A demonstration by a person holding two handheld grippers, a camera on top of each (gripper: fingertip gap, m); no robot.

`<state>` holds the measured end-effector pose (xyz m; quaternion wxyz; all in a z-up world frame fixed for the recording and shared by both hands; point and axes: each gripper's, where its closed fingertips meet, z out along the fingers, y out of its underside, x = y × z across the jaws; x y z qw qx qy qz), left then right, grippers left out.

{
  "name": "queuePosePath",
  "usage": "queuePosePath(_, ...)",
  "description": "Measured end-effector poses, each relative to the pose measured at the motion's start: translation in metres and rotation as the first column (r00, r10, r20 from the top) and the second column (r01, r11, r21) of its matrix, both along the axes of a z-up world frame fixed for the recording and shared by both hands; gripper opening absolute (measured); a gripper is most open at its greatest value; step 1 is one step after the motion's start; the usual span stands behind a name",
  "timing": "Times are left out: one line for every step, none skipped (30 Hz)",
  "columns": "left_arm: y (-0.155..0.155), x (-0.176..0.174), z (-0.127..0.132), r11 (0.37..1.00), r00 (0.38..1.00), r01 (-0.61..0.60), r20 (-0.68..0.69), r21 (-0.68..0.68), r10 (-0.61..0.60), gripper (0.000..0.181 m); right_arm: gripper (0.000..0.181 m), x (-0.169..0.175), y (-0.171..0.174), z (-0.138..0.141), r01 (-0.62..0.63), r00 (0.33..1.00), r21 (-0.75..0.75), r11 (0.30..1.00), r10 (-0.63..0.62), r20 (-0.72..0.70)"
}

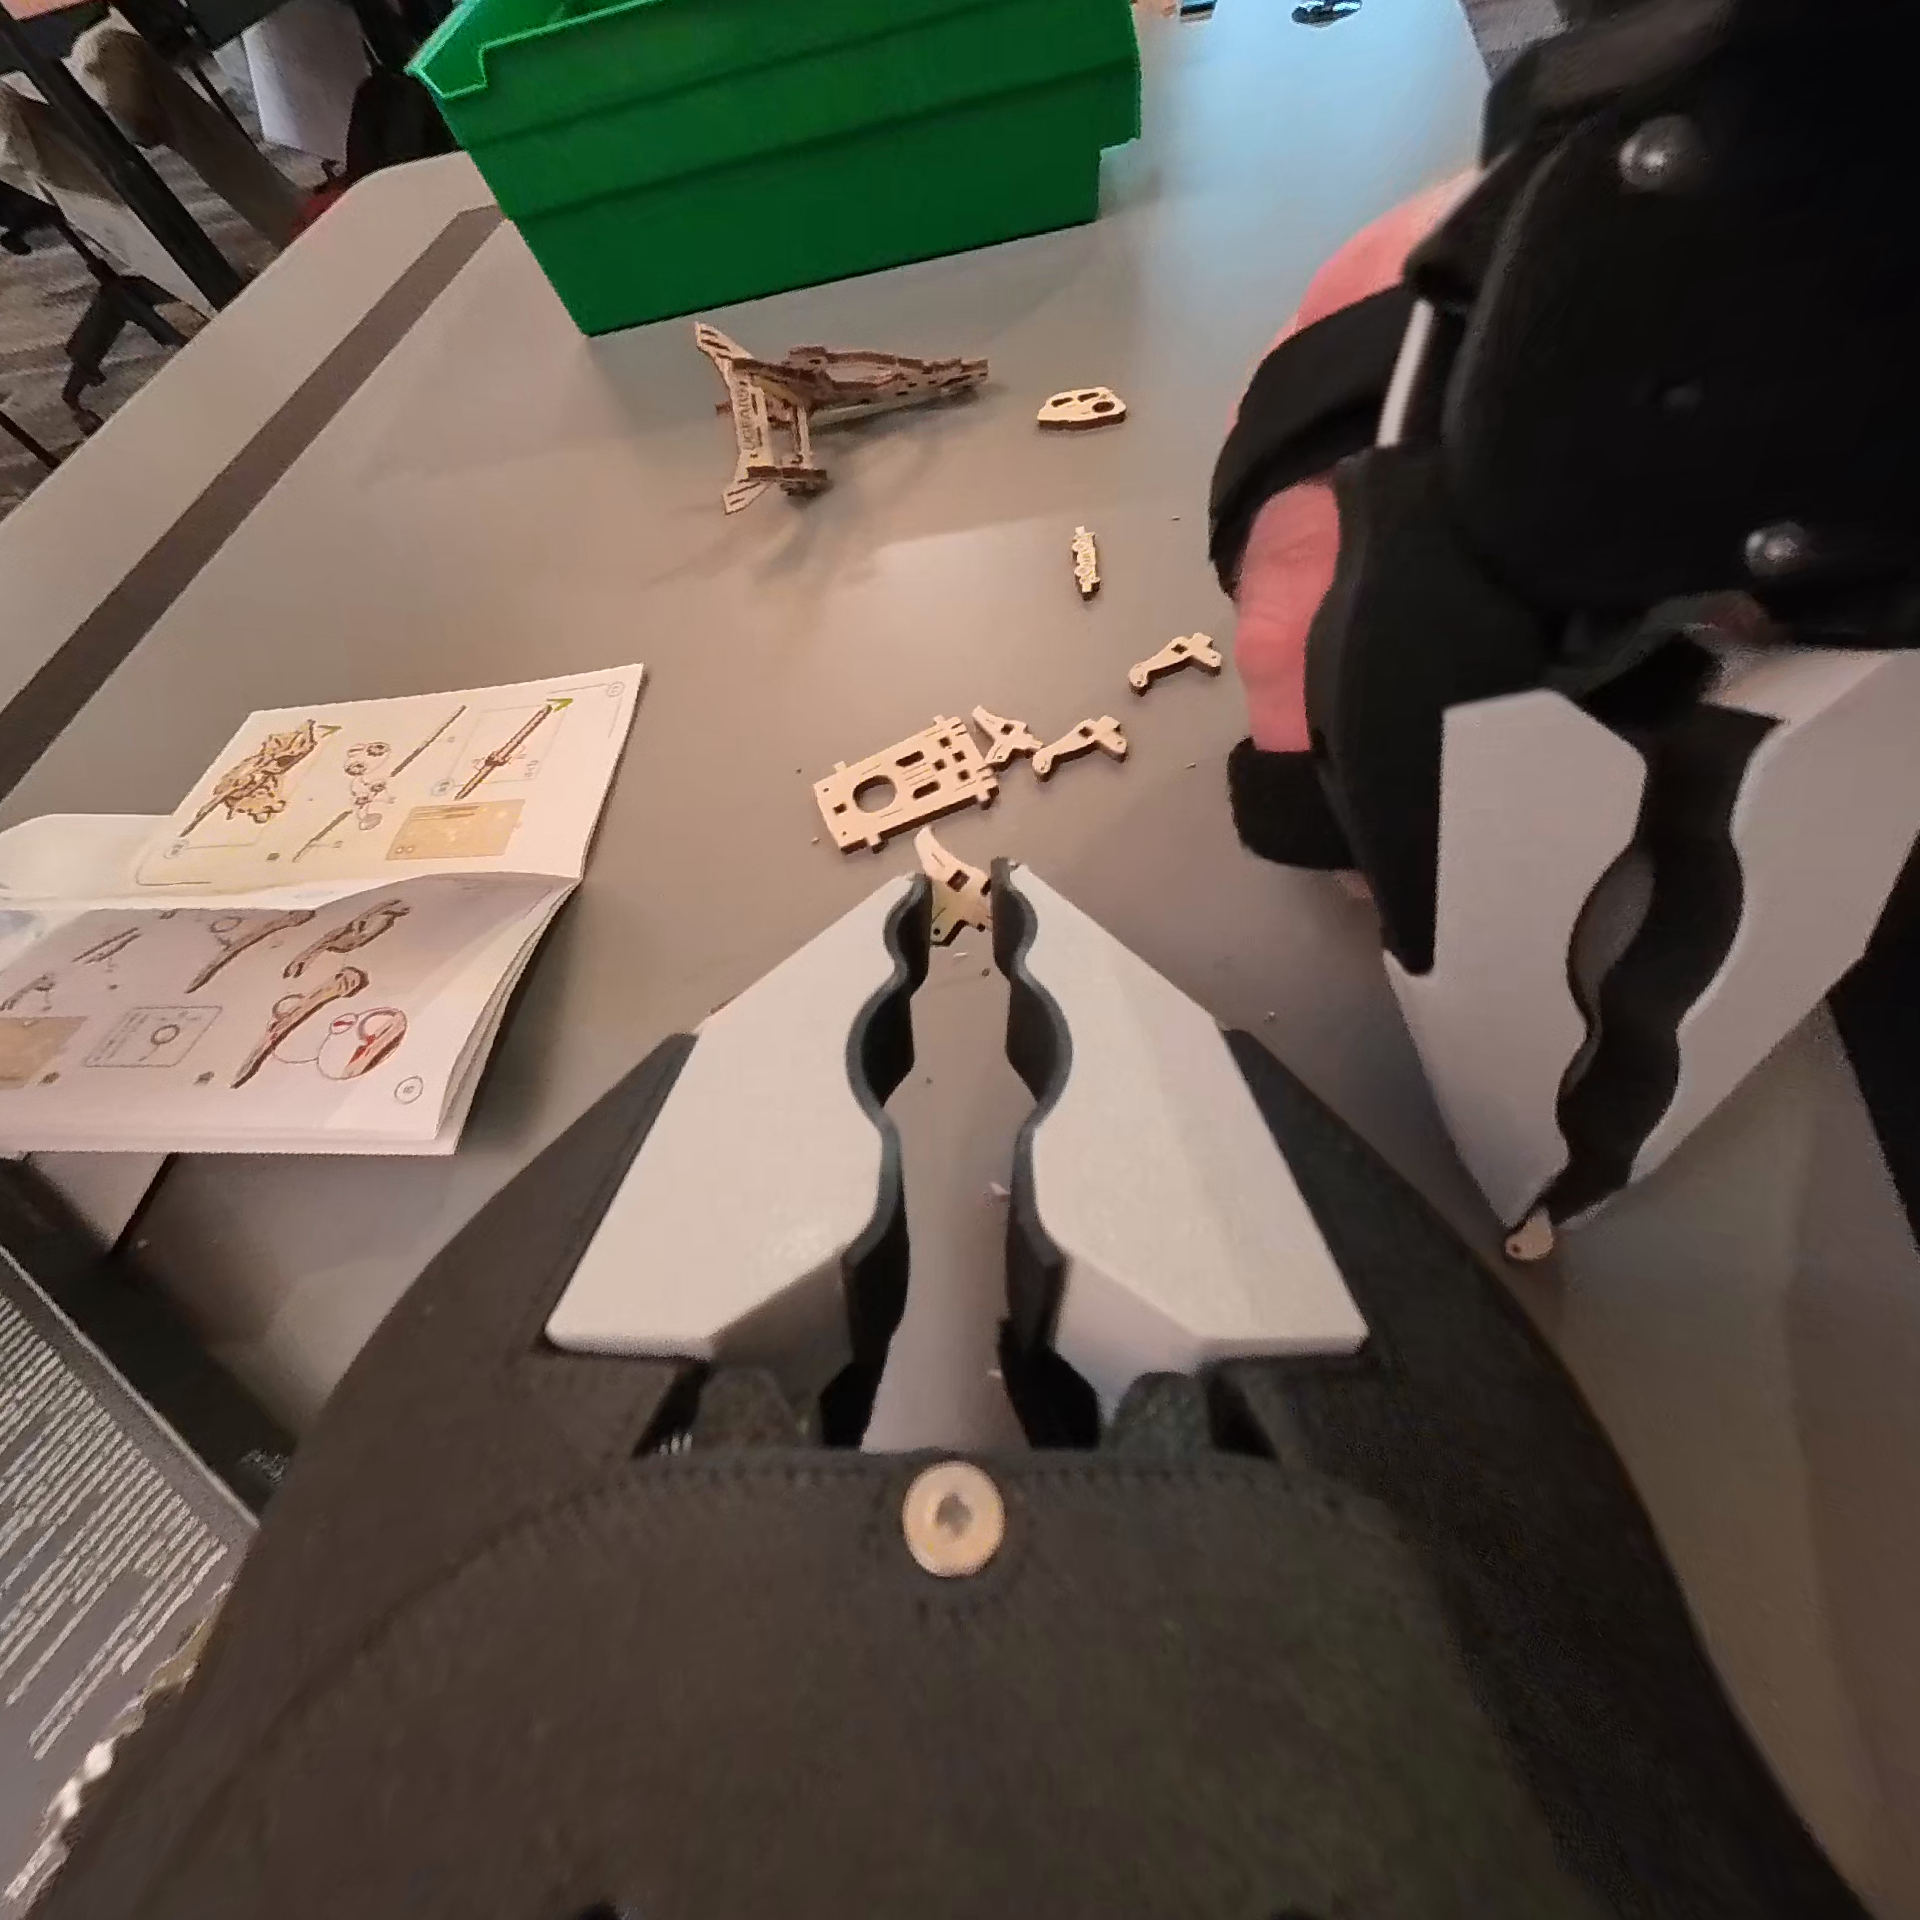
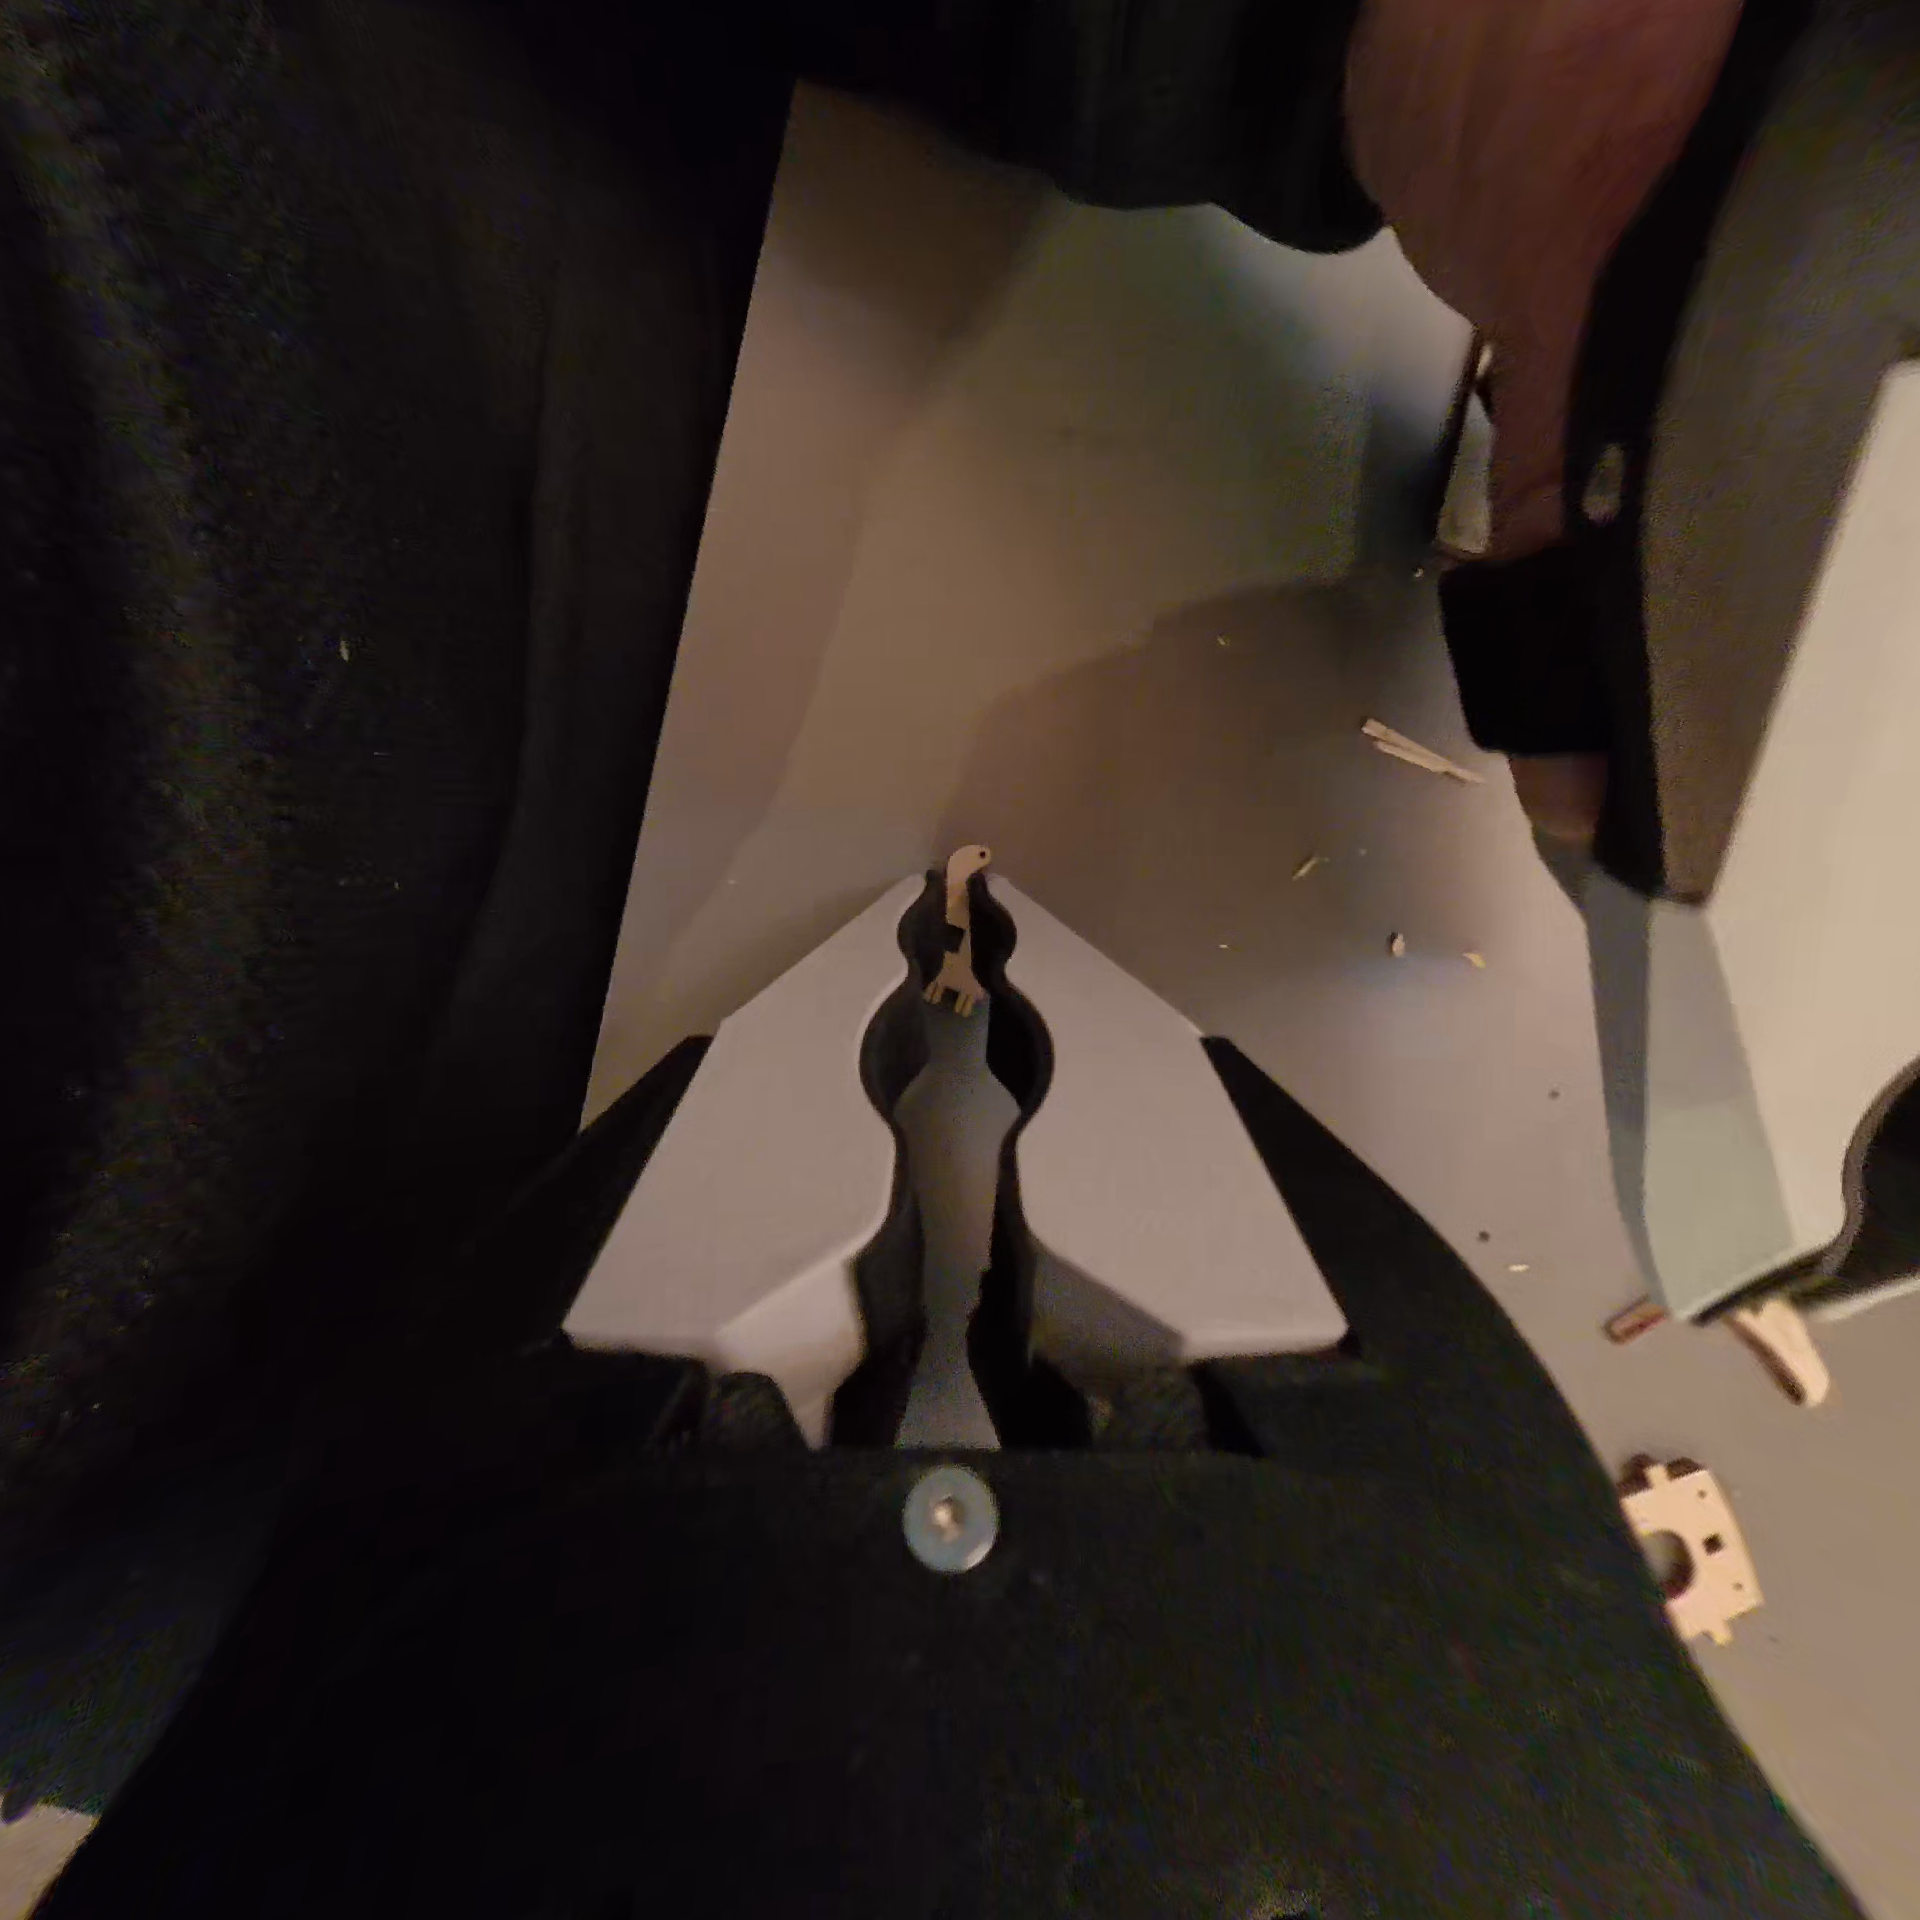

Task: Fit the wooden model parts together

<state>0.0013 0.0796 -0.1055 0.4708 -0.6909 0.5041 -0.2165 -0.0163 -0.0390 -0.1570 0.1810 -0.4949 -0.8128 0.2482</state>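
Observation:
My left gripper (image 1: 958,883) is shut on a small hooked wooden part (image 1: 951,883) at its fingertips, low over the grey table (image 1: 468,540). That part also sticks out past the left tips in the right wrist view (image 2: 1782,1345). My right gripper (image 2: 958,914) is shut on a thin wooden part with a hooked end (image 2: 956,935). In the left wrist view the right gripper (image 1: 1548,1216) points down at the right, with the part's tip (image 1: 1529,1242) showing. A flat wooden plate with holes (image 1: 904,790) lies just beyond my left tips.
A partly built wooden model (image 1: 831,416) lies farther back, with several small loose parts (image 1: 1081,743) and an oval piece (image 1: 1081,407) near it. An open instruction booklet (image 1: 291,914) lies left. A green bin (image 1: 790,156) stands at the back. Dark clothing (image 2: 260,831) fills the right view's left side. There is about 12 cm between the tips of the two grippers.

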Motion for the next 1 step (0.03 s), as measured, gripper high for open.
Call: queuePosePath(0.0004,-0.0017,0.0006,1.0,1.0,-0.003,0.001,0.0,0.003,0.009,0.002,0.0,0.001,0.001,0.018,1.0,-0.026,1.0,-0.018,-0.008)
